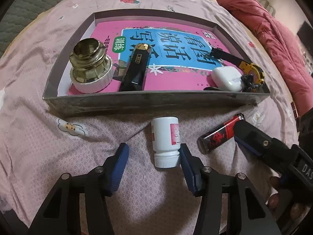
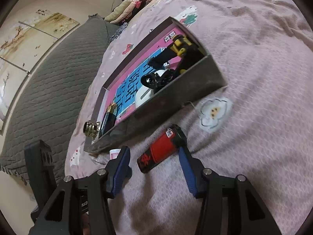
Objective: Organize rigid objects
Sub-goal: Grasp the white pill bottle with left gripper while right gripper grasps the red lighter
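- two of the task's things lie outside the tray on the pink patterned bedspread (image 1: 39, 146), just near of the tray's near wall: a small white plastic pill bottle with a ribbed cap (image 1: 165, 142), on its side with the cap pointing near, and to its right a red and black cylindrical lighter (image 1: 219, 135), also lying down.
- the left gripper (image 1: 153, 157) is spread wide with nothing held; the white bottle sits between its blue-padded fingers, close against the right pad, with a clear gap on the left.
- the right gripper (image 2: 154, 161) is likewise wide apart and empty; the lighter lies between its fingertips, its far end near the right pad, not yet clamped as far as can be seen.
- the shallow grey cardboard tray (image 1: 137, 101), lined with a pink and blue printed booklet (image 1: 176, 49), already holds a glass jar standing upside down on its white lid (image 1: 91, 66) at far left, a black faceted tube with a gold tip (image 1: 136, 66) beside it, a white earbud case (image 1: 228, 78) at right, and a black and yellow toy vehicle (image 1: 248, 72) in the right corner.
- judging by this, four items are sorted and two remain; each gripper seems placed to close on its item and lift it over the near wall.
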The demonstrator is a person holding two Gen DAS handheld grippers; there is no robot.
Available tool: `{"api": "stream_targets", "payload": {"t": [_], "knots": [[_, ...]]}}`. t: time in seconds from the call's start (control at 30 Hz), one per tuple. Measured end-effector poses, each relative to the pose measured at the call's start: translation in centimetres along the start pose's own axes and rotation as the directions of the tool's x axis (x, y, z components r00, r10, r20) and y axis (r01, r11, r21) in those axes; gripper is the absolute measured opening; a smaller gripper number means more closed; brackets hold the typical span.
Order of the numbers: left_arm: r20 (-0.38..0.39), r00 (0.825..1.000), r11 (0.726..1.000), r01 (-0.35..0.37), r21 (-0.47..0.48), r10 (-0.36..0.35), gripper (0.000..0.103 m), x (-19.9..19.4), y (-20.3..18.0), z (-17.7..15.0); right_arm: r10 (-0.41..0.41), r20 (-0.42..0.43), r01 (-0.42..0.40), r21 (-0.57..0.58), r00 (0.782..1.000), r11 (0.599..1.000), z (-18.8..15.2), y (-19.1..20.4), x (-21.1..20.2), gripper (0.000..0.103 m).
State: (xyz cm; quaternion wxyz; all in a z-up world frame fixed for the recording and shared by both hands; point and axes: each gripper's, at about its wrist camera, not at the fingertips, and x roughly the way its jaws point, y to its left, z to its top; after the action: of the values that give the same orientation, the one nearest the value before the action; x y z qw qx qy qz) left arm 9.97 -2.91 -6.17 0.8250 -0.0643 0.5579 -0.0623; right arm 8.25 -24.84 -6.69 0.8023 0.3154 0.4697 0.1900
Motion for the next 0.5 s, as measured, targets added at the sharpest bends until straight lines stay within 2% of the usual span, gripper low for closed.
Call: {"api": "stream_targets", "payload": {"t": [0.2,0.5], "knots": [[0.022,1.0,1.0,0.014,-0.022,-0.013,0.046,-0.1,0.4,0.2,-0.005,0.003,0.005,-0.015,1.0,1.0,0.6,0.7,1.2,0.053],[0.049,0.999,1.0,-0.001,0.008,0.0,0.044,0.3,0.0,0.6,-0.037,-0.018,0.034,-0.105,0.999,0.994,0.3,2.6,2.8,0.053]]}}
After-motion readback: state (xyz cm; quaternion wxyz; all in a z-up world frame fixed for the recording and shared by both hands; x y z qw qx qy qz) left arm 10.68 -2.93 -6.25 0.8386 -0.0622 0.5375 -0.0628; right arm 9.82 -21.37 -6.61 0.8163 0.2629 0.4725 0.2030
